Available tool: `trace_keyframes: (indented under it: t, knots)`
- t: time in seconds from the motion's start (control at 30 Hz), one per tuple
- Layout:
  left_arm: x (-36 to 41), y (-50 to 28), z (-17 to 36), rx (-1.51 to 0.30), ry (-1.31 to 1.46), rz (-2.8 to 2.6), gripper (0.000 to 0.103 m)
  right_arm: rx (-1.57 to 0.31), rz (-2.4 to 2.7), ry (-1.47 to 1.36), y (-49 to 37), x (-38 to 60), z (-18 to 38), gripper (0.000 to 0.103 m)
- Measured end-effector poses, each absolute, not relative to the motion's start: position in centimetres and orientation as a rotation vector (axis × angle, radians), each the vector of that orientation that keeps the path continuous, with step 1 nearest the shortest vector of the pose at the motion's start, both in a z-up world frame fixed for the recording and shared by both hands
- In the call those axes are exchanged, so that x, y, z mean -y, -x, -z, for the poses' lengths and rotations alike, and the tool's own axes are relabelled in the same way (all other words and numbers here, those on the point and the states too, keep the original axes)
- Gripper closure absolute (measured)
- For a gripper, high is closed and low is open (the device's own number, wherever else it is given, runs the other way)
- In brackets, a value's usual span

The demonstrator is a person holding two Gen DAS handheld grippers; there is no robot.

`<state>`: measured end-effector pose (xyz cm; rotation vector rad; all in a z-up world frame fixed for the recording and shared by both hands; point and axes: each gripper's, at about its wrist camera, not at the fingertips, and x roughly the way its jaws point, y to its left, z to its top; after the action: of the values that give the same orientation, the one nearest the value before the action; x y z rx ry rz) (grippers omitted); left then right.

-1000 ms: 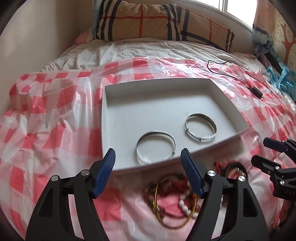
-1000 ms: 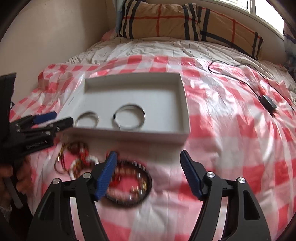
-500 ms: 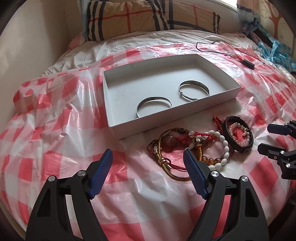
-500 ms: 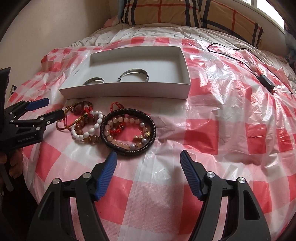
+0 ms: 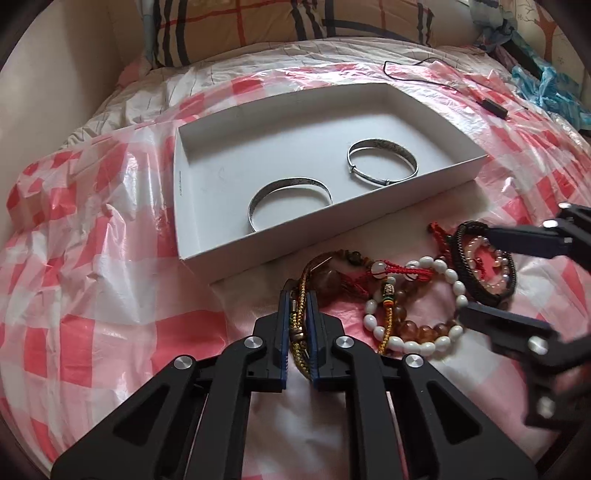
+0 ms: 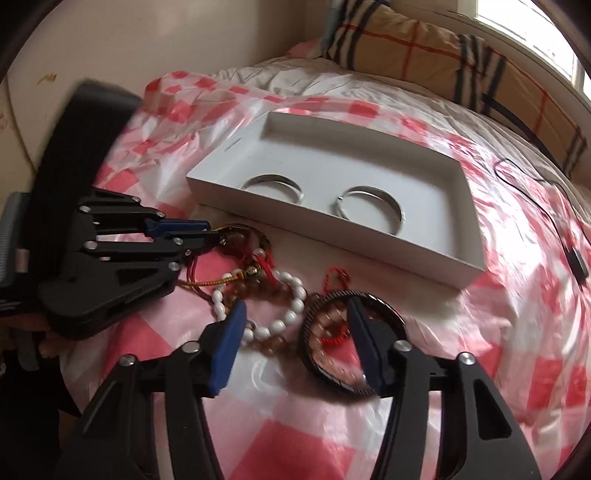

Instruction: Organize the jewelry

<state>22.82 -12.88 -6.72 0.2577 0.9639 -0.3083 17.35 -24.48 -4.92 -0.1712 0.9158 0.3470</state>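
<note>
A white tray lies on the bed with two silver bangles inside; it also shows in the right wrist view. Just before it lies a heap of bracelets: a gold chain bracelet, a white bead bracelet, a black braided bracelet. My left gripper is shut on the gold chain bracelet. My right gripper is open, one finger inside the black braided bracelet, the other over the white beads.
The bed is covered with a red-and-white checked plastic sheet. A plaid pillow lies at the head. A black cable with a small box runs behind the tray to the right. A wall stands at the left.
My left gripper has moved forward and closed on the gold chain bracelet. My right gripper has moved forward and down onto the black and white bracelets, still open.
</note>
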Motion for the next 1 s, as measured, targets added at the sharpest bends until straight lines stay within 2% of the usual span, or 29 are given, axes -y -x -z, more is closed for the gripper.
trace_keyframes:
  t: [0.13,0.17,0.33,0.4,0.47,0.7,0.83,0.87,0.9,0.93,0.97,1.0]
  knots:
    - [11.0,-22.9,6.0,-0.987,-0.160,0.343,0.095,-0.937,-0.376,0.204,-19.2,23.2,5.8,0.069]
    - [10.5,-22.8,5.8,-0.987,-0.139,0.350,0.095,-0.953,-0.384,0.199,-19.7,23.1,6.1,0.079]
    - [9.3,-22.9,5.5,-0.994,-0.099,0.361,0.095,-0.974,-0.409,0.185,-20.8,22.7,6.8,0.085]
    - [9.0,-22.9,5.5,-0.999,-0.091,0.367,0.095,-0.963,-0.418,0.184,-20.7,22.6,6.6,0.094]
    - [8.5,-22.9,5.2,-0.997,-0.066,0.378,0.095,-0.945,-0.418,0.163,-20.3,22.8,6.1,0.098]
    - [7.2,-22.4,3.7,-0.967,-0.029,0.398,0.095,-0.867,-0.399,0.048,-17.5,25.1,2.8,0.098]
    - [6.9,-22.3,4.2,-0.990,-0.060,0.382,0.095,-0.896,-0.436,0.036,-17.0,25.1,2.3,0.098]
    - [6.8,-22.3,4.3,-0.994,-0.064,0.381,0.095,-0.905,-0.449,0.059,-17.0,24.5,2.4,0.091]
    - [6.7,-22.2,4.4,-0.996,-0.067,0.381,0.095,-0.919,-0.467,0.085,-17.2,23.8,2.6,0.061]
    - [6.7,-22.2,4.5,-0.998,-0.069,0.379,0.095,-0.914,-0.471,0.115,-17.3,23.1,2.8,0.047]
    - [6.7,-22.1,4.5,-0.999,-0.072,0.376,0.095,-0.889,-0.480,0.145,-17.2,22.4,2.9,0.041]
    - [6.7,-22.2,4.6,-1.000,-0.075,0.372,0.095,-0.886,-0.501,0.176,-17.3,21.6,3.2,0.041]
